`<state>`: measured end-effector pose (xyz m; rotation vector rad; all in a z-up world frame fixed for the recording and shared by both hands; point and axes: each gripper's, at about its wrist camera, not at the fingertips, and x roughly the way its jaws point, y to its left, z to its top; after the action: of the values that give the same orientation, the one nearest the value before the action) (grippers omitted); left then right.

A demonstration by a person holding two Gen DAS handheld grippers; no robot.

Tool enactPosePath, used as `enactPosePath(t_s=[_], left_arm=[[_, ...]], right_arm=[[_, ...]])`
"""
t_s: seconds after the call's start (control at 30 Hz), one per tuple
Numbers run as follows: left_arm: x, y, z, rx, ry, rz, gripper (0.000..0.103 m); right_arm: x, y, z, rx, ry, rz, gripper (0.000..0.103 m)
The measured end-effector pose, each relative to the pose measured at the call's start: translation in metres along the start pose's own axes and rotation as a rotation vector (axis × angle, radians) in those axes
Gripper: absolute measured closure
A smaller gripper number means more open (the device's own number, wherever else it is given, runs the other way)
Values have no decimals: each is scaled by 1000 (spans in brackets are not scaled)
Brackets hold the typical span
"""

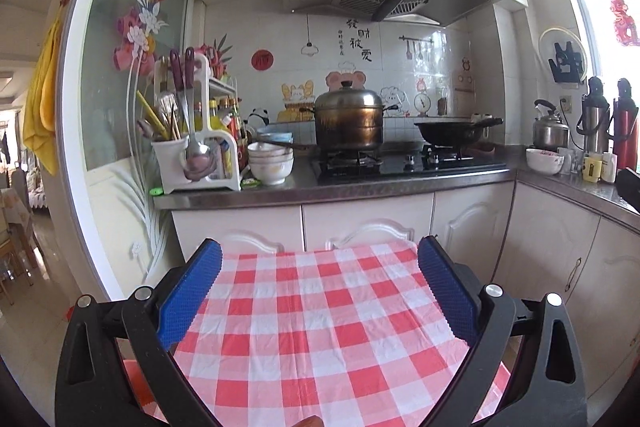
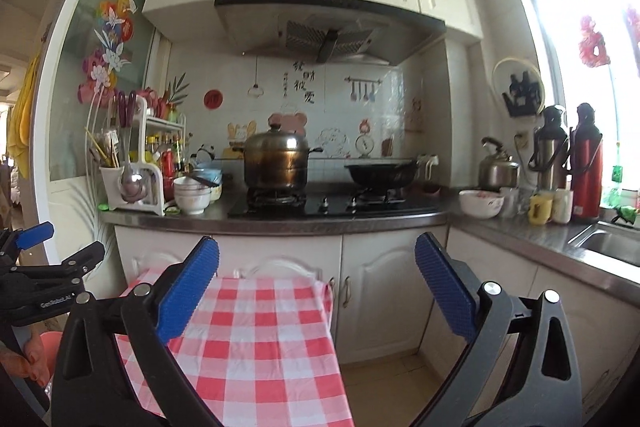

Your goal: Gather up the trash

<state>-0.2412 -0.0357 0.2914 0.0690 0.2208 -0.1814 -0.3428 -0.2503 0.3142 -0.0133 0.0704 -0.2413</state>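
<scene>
My left gripper (image 1: 319, 247) is open above a table with a red-and-white checked cloth (image 1: 320, 327), and nothing lies between its blue pads (image 1: 192, 291). My right gripper (image 2: 317, 245) is open too, over the right edge of the same cloth (image 2: 248, 339), with only cupboard doors and floor behind the gap. One of the left gripper's blue fingers (image 2: 37, 233) shows at the far left of the right wrist view. No trash shows on the cloth. Two small green scraps (image 1: 250, 182) (image 1: 157, 191) lie on the counter by the utensil rack.
Ahead runs a dark counter (image 1: 360, 193) with a utensil rack (image 1: 192, 155), stacked bowls (image 1: 271, 163), a steel pot (image 1: 348, 121) and a wok (image 1: 452, 135) on the hob. Kettle, flasks and cups (image 2: 552, 183) crowd the right corner beside a sink (image 2: 608, 243). A hand (image 2: 32, 363) shows at lower left.
</scene>
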Motion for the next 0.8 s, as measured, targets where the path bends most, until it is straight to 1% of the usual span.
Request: enactPosePath(t_s=[0.17, 0.33, 0.57, 0.8], left_arm=[[-12, -4, 5, 9, -35, 43, 5], [-21, -2, 8, 17, -51, 79, 5], [-30, 4, 7, 21, -82, 131, 5], [-30, 11, 5, 5, -84, 148, 5]], right_arm=[[-27, -7, 11, 5, -65, -15, 4], [-40, -11, 19, 22, -100, -7, 4], [-47, -4, 22, 16, -114, 22, 4], [-45, 5, 22, 9, -107, 42, 4]])
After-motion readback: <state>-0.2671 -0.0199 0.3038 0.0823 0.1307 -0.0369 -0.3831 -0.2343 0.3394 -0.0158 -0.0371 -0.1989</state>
